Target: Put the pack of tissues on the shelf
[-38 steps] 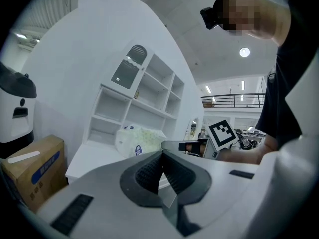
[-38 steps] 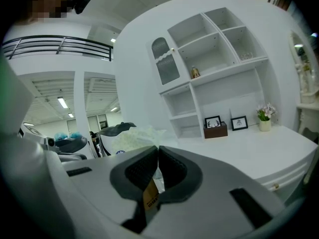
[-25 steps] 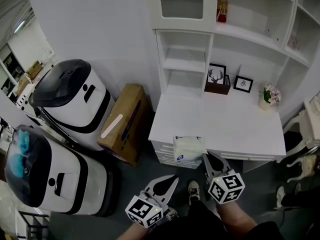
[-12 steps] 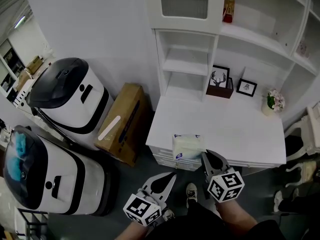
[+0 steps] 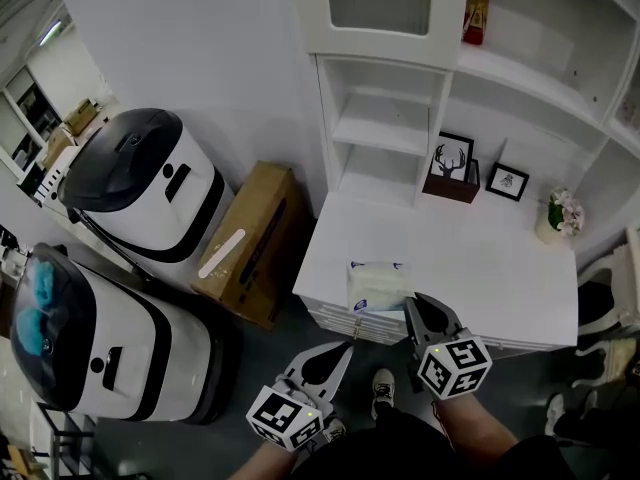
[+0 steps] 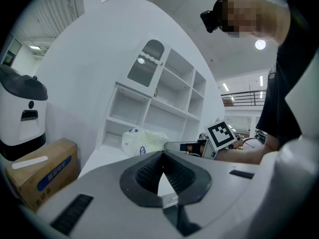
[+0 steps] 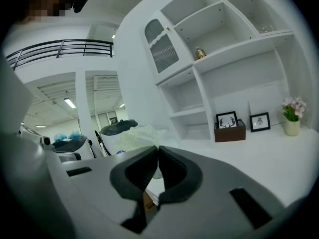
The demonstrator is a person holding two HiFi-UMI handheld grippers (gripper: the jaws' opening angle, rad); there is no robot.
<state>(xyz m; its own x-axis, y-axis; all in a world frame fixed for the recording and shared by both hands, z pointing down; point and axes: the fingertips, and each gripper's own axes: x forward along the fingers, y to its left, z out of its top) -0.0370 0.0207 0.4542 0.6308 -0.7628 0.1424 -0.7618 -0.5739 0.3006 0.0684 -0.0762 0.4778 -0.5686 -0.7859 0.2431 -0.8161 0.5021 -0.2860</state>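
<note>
The pack of tissues (image 5: 378, 286) is a white soft pack with blue print, held over the front edge of the white desk (image 5: 480, 258). My right gripper (image 5: 412, 305) is shut on its near right edge; in the right gripper view the pack (image 7: 130, 136) bulges just behind the closed jaws of that gripper (image 7: 158, 148). My left gripper (image 5: 346, 352) hangs lower, in front of the desk, shut on nothing. From the left gripper view the pack (image 6: 142, 140) lies beyond the left gripper's (image 6: 163, 154) tips. The white shelf unit (image 5: 385, 133) rises at the desk's back.
A cardboard box (image 5: 250, 243) leans left of the desk, beside two white machines (image 5: 150, 183) (image 5: 90, 338). Two picture frames (image 5: 452, 163) (image 5: 508, 180) and a flower pot (image 5: 560, 216) stand at the desk's back. A red bottle (image 5: 475, 13) sits on an upper shelf.
The right gripper has carried the pack slightly farther over the desk edge. The head view has shifted a little. The left gripper stays low and shut.
</note>
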